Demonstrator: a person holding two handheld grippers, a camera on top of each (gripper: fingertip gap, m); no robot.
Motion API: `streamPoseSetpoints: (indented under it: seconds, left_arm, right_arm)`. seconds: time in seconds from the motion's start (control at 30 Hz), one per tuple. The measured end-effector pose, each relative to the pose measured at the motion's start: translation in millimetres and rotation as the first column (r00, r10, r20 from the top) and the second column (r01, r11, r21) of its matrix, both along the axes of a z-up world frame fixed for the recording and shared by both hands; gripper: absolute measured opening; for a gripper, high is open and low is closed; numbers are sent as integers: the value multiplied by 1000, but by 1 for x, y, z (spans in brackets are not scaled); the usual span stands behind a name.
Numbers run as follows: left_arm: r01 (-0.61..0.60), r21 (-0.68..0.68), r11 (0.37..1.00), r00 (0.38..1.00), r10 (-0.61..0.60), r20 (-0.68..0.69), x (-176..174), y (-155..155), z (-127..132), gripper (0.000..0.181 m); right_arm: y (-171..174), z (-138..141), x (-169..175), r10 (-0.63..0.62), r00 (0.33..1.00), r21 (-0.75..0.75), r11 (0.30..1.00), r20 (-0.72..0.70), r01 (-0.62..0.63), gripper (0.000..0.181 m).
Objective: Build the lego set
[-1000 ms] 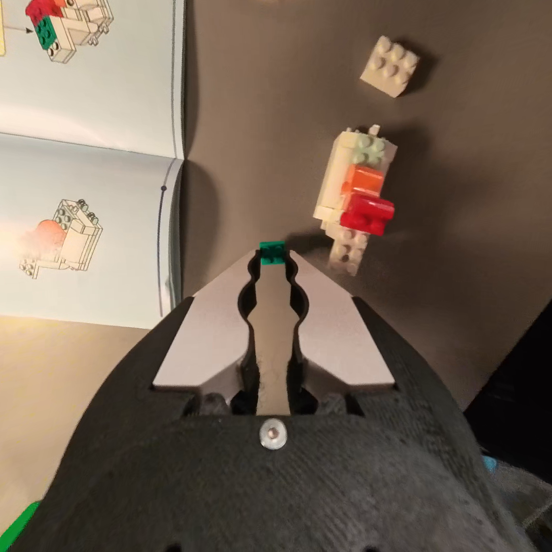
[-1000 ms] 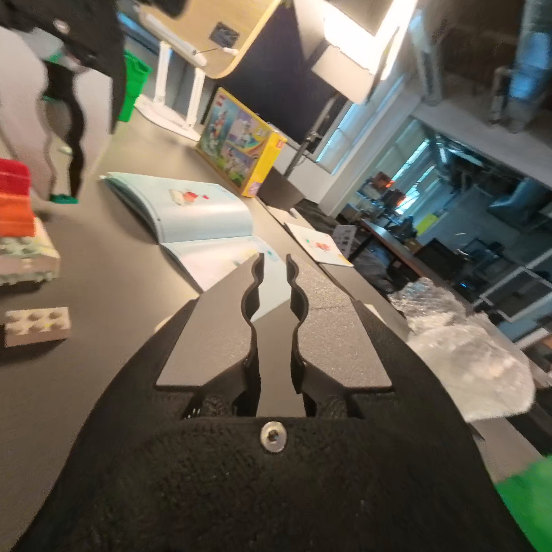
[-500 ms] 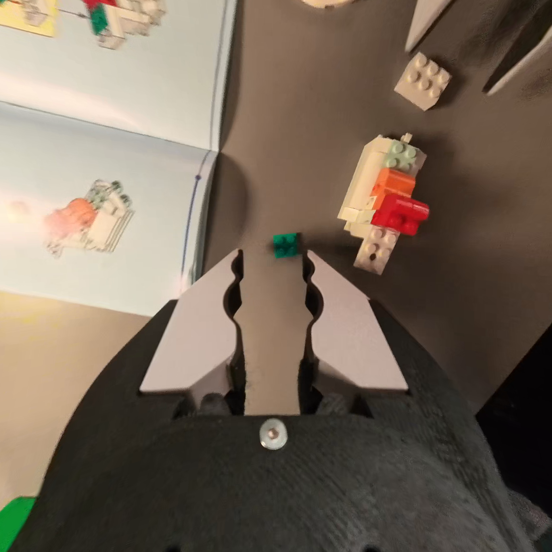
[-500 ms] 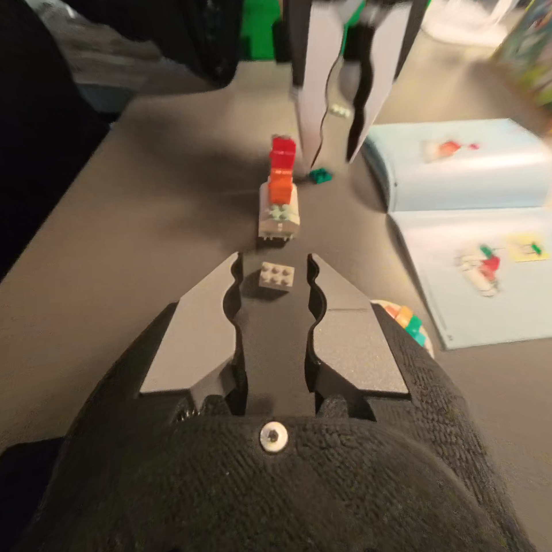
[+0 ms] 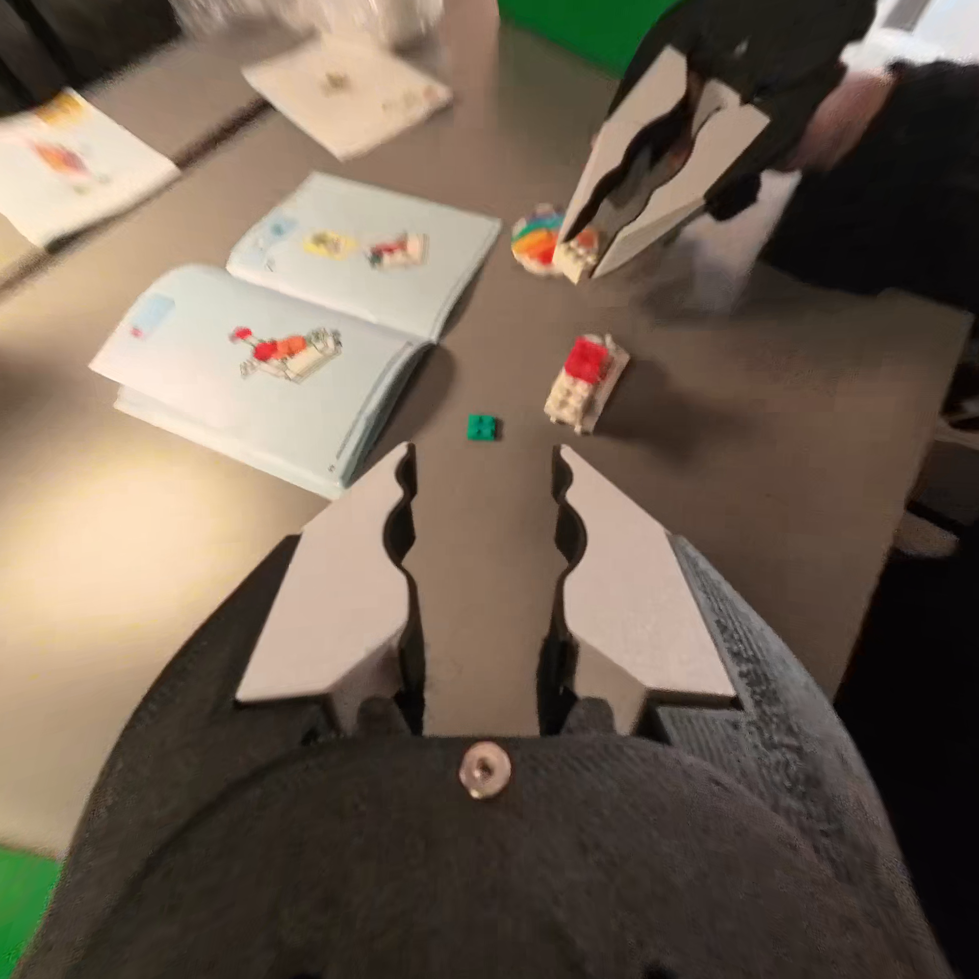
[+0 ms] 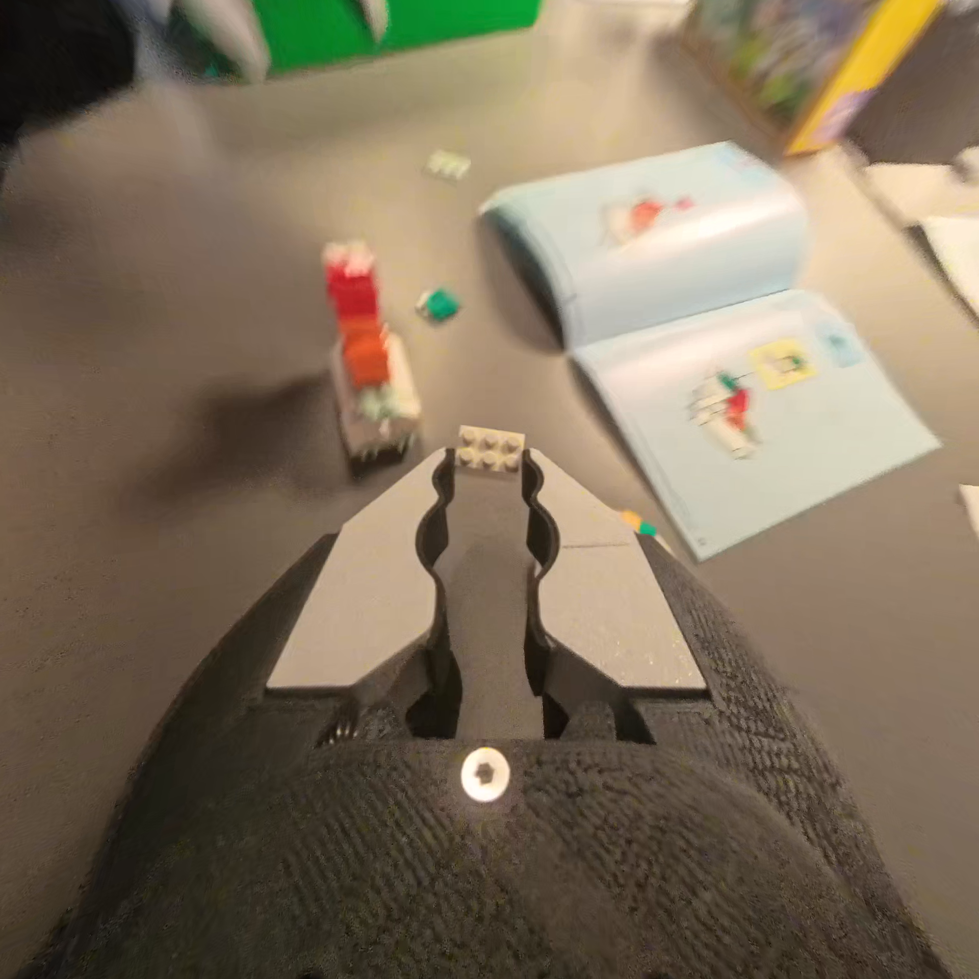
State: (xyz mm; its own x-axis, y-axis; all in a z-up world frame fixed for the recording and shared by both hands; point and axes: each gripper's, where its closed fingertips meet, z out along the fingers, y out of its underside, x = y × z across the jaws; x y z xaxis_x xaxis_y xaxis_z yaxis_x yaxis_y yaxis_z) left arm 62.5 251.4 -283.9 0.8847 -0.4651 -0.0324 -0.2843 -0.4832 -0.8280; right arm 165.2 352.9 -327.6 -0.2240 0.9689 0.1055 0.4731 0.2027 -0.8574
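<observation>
The partly built model (image 5: pixel 585 382), white with orange and red bricks on top, stands on the dark table (image 5: pixel 741 477); it also shows in the right wrist view (image 6: pixel 371 365). A small green plate (image 5: pixel 483 427) lies loose beside it and shows in the right wrist view (image 6: pixel 438 304) too. My left gripper (image 5: pixel 482 455) is open and empty, raised back from the green plate. My right gripper (image 6: pixel 488 456) is shut on a tan 2x3 brick (image 6: pixel 490 450) at its fingertips, lifted off the table; the left wrist view shows it (image 5: pixel 580 265) holding the brick (image 5: pixel 577 259).
An open instruction booklet (image 5: pixel 296 339) lies left of the model, seen also in the right wrist view (image 6: pixel 704 339). A round rainbow piece (image 5: pixel 532 241) sits behind the right gripper. A pale small plate (image 6: pixel 447 165) lies far back. A yellow set box (image 6: pixel 816 69) stands at the far right. My hands' fingertips stand some 15 centimetres from each other. My left gripper's tips are some 10 centimetres from the small green plate (image 5: pixel 483 427). Look for it in the right wrist view (image 6: pixel 434 301) too.
My left gripper let go of the green plate, opened and pulled up and back. My right gripper swung round to the tan brick, closed on it and lifted it.
</observation>
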Motion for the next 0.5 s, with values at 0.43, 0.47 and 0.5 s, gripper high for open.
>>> streamPoseSetpoints:
  seconds: [0.43, 0.47, 0.5]
  left_arm:
    - [21, 604, 797, 950, 173, -261, 30, -9, 63, 45]
    - [21, 616, 787, 939, 196, -283, 29, -10, 63, 44]
    - [19, 618, 786, 929, 214, -301, 27, -10, 61, 40]
  right_arm:
    - [-102, 112, -83, -295, 895, -571, 819, -333, 57, 24]
    - [-107, 111, -86, -289, 901, -562, 825, -325, 62, 23]
    - [-111, 110, -89, -284, 905, -554, 830, -316, 67, 23]
